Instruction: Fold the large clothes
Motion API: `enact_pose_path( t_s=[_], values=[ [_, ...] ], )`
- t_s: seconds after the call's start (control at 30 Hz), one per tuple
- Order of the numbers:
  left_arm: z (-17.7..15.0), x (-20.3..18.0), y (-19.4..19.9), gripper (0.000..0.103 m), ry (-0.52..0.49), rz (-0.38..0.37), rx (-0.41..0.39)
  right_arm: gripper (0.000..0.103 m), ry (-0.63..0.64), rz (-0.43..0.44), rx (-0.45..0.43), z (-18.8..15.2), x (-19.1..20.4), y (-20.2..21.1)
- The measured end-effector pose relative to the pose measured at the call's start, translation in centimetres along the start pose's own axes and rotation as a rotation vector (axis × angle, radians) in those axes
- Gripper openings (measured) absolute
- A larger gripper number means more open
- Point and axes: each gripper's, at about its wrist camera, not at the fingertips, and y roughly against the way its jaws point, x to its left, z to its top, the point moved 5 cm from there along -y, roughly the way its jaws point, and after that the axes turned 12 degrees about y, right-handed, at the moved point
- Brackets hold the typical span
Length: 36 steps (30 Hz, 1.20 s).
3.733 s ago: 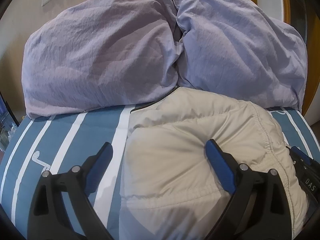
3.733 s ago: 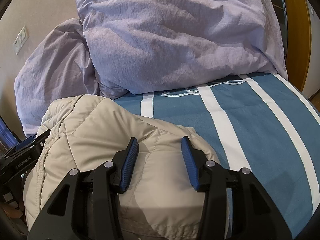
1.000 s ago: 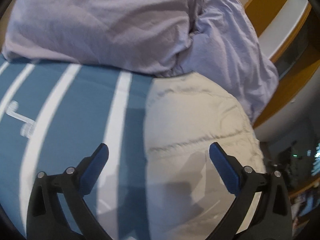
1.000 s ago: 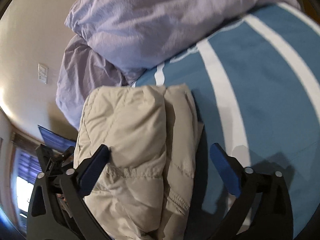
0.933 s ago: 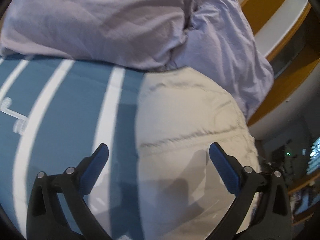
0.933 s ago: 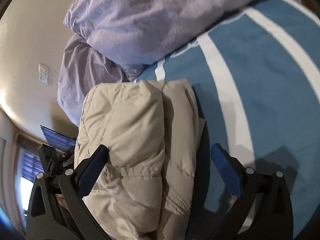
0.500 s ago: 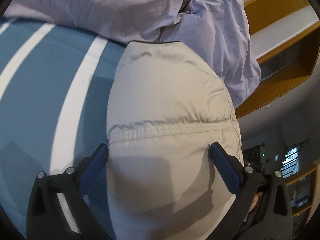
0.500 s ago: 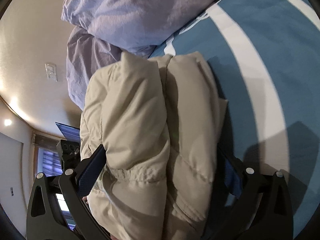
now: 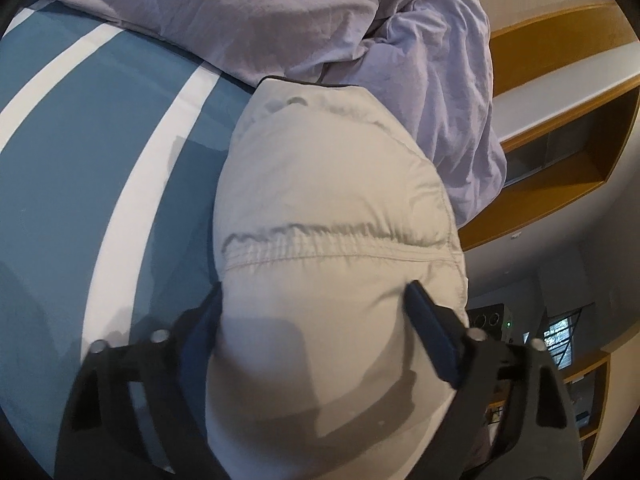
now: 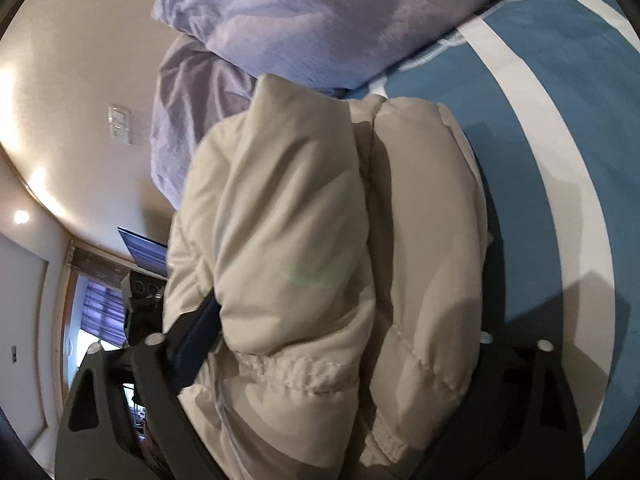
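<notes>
Between my two sets of jaws sits the folded beige puffer jacket [image 9: 332,208], a thick bundle on the blue-and-white striped bedsheet [image 9: 80,152]. My left gripper [image 9: 320,320] straddles one end of the bundle: left pad [image 9: 200,332] at about 8 o'clock is tucked against the jacket's side and partly hidden by it, right pad [image 9: 432,332] at 4 o'clock is pressing into the fabric, jaws closing with the jacket between them. A gathered quilting seam runs across the jacket just beyond those pads. From the right wrist view the jacket [image 10: 320,240] shows as two or three stacked puffy layers, fold edges running 12 to 6 o'clock. My right gripper [image 10: 332,344] also straddles it, jaws closing; left pad [image 10: 200,332] at 8 o'clock touches the outer layer, the other pad is hidden behind the jacket at 4 o'clock, so I can't tell full contact on that side. Lavender bedding [image 9: 280,12] is bunched at 12 o'clock in the left view, touching the far end of the jacket; same bedding [image 10: 300,20] at 12 in the right view. Wooden shelving [image 9: 560,120] at 2 o'clock in the left view. Wall switch plate [image 10: 119,124] at 10 o'clock and a window with a curtain [image 10: 100,312] at 8 o'clock in the right view.
</notes>
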Motion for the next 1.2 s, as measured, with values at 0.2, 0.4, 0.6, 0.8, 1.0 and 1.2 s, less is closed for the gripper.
enact_pose_path(
  t_s=[0.2,0.4,0.6,0.8,1.0,1.2],
  values=[
    [1.7,-0.4,2.4,0.071,-0.019,0.023,-0.062,0.063,0.051,0.018,-0.023,0.9,2.6,-0.8],
    [4.9,0.4,5.6,0.070,-0.017,0.064,-0.143,0.061,0.088,0.050,-0.008,2.2,5.4,-4.7],
    [8.0,1.5,7.7,0.070,-0.045,0.120,-0.222,0.060,0.112,0.064,-0.010,3.3,6.9,-8.3],
    [8.5,2.9,6.7,0.073,-0.073,0.190,-0.254,0.071,0.072,0.021,-0.008,2.4,5.4,-9.4],
    [7.9,1.8,8.0,0.079,-0.153,0.306,-0.335,0.083,0.132,-0.157,-0.013,2.3,6.4,-7.8],
    [7.0,-0.3,9.5,0.082,-0.260,0.366,-0.435,0.088,0.290,-0.429,-0.121,2.5,8.5,-4.2]
  ],
)
